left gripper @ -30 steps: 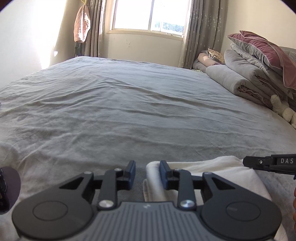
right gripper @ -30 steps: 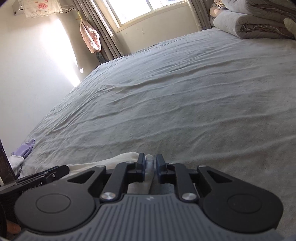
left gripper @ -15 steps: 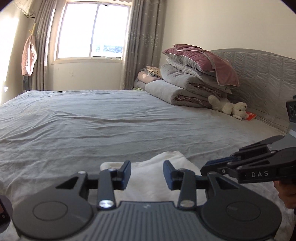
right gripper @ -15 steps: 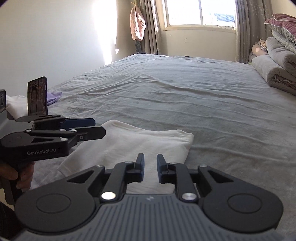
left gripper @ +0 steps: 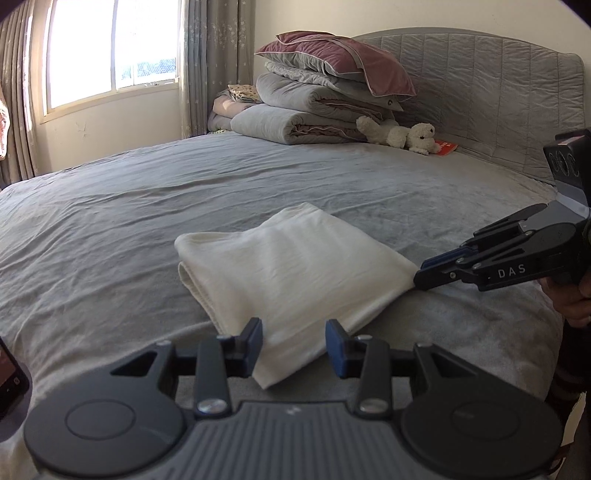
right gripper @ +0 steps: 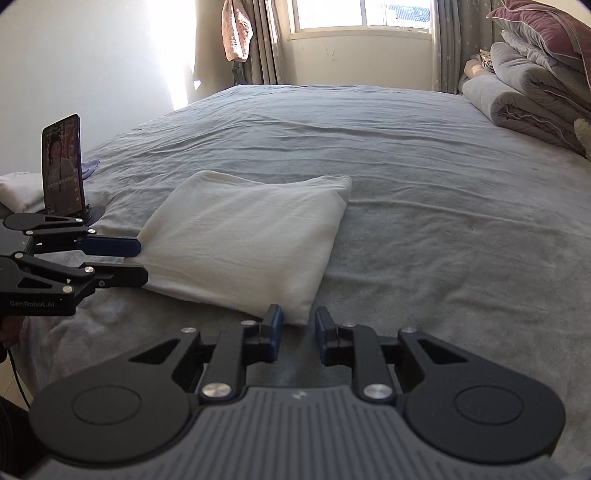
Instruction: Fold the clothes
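Observation:
A folded cream-white garment (left gripper: pixel 295 273) lies flat on the grey bed (left gripper: pixel 184 184); it also shows in the right wrist view (right gripper: pixel 243 236). My left gripper (left gripper: pixel 294 347) is open and empty, its fingers on either side of the garment's near corner. It also shows in the right wrist view (right gripper: pixel 138 260), at the garment's left corner. My right gripper (right gripper: pixel 298 326) is open and empty just short of the garment's near right corner. It shows in the left wrist view (left gripper: pixel 421 273) beside the right corner.
Stacked grey quilts and a pink pillow (left gripper: pixel 325 92) sit by the headboard (left gripper: pixel 498 92), with a plush toy (left gripper: pixel 402 134). A phone on a stand (right gripper: pixel 62 166) and other white cloth (right gripper: pixel 18 188) lie at the bed's left edge. A window (right gripper: pixel 362 14) is at the far wall.
Both grippers opened, let go of the garment and drew back from it. The garment now lies folded flat on the bed, in full view.

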`<move>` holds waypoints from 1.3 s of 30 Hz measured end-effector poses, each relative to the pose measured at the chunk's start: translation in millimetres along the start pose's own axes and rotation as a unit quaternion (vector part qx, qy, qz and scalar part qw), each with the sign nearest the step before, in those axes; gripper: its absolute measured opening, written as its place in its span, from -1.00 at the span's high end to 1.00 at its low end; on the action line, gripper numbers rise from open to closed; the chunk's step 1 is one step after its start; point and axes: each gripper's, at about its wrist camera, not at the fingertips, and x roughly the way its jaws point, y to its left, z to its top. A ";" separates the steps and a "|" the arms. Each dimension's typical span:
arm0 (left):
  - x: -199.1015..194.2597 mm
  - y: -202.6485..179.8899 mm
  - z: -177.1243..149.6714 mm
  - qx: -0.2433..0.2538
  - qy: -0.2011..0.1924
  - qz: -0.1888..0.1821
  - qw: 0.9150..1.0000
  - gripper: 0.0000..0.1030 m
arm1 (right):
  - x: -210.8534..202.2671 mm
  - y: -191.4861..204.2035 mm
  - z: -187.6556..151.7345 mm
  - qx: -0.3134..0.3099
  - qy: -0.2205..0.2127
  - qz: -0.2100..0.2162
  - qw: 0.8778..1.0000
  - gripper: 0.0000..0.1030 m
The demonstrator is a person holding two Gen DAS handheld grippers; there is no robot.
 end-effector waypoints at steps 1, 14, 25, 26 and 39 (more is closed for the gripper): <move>-2.8 0.4 1.2 0.001 0.001 0.002 1.000 0.25 | -2.0 -0.1 -0.8 0.000 0.000 -0.001 1.000 0.57; 16.7 15.2 37.4 -0.023 -0.053 0.030 0.998 0.00 | 20.0 -10.6 41.1 0.049 -0.050 0.002 0.998 0.51; 46.7 23.5 27.0 -0.056 0.010 0.055 0.997 0.00 | 40.7 -23.2 22.2 0.107 -0.038 -0.015 0.993 0.23; 46.6 24.0 27.5 -0.060 0.015 0.059 0.996 0.00 | 37.3 -25.2 21.4 0.112 -0.037 -0.013 0.993 0.21; 38.7 23.5 41.2 -0.144 0.075 0.118 0.980 -0.16 | 8.0 -32.5 13.0 0.164 -0.016 -0.024 0.986 0.02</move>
